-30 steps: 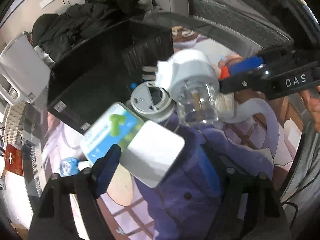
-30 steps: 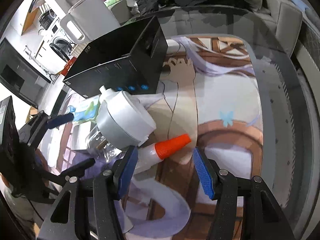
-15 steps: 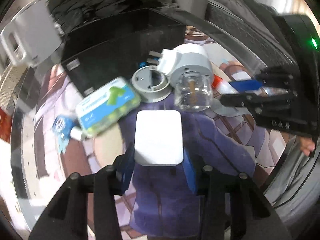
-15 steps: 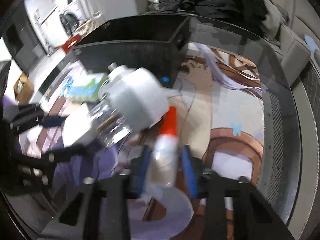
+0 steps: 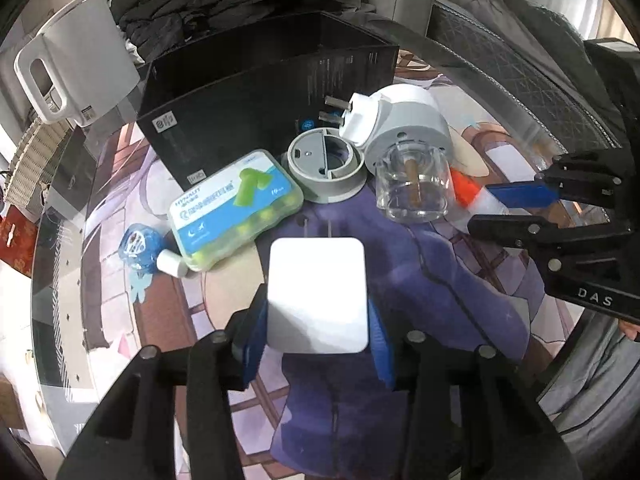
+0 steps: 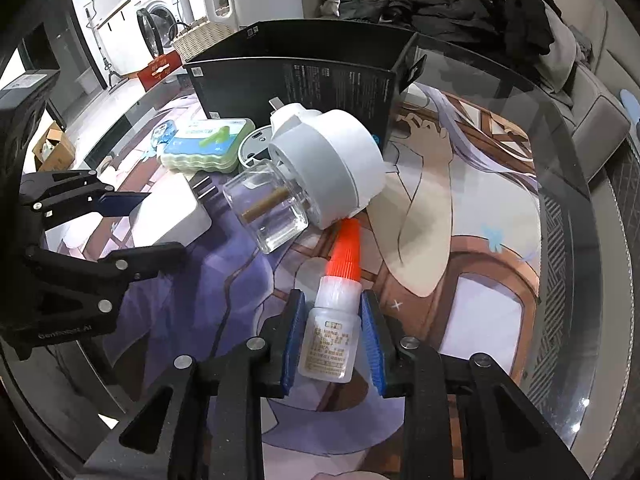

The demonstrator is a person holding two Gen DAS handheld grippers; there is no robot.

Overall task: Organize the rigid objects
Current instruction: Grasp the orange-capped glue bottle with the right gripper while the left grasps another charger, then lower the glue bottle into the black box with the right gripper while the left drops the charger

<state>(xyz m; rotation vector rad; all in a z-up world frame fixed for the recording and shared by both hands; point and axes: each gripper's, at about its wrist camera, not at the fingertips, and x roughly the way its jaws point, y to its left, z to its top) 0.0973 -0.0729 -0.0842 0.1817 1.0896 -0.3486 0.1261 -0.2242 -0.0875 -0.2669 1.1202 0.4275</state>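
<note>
Left gripper (image 5: pixel 318 336): closed across the short sides of a white charger (image 5: pixel 318 294), blue pads flat on its two edges; the flat faces give a square, slip-free hold, and its prongs point away toward the pile.
Right gripper (image 6: pixel 330 340): closed on the body of a small glue bottle (image 6: pixel 330 340), pads on the wide label part and not the tapered orange cap (image 6: pixel 345 250), which would likely squirm out of a pinch.
Bottle: cap points forward, tip just below the vaporizer (image 6: pixel 324 164); whether the bottle is lifted off the mat (image 6: pixel 460 240) or lies on it I cannot tell.
Charger: low over the mat, near the earplug case (image 5: pixel 236 210); lifted or resting, I cannot tell.
Pile: vaporizer lies tipped, its clear bottle toward the grippers, its plug end against the grey ring (image 5: pixel 326 170); case, ring and a blue floss box (image 5: pixel 138 246) sit close in front of the box.
Black box (image 5: pixel 256 92): open, side wall facing the pile; likely the place to put things, so both grips suit a carry forward and up over its wall.
Risk: both arms are close, so lifts may clash near the vaporizer.
</note>
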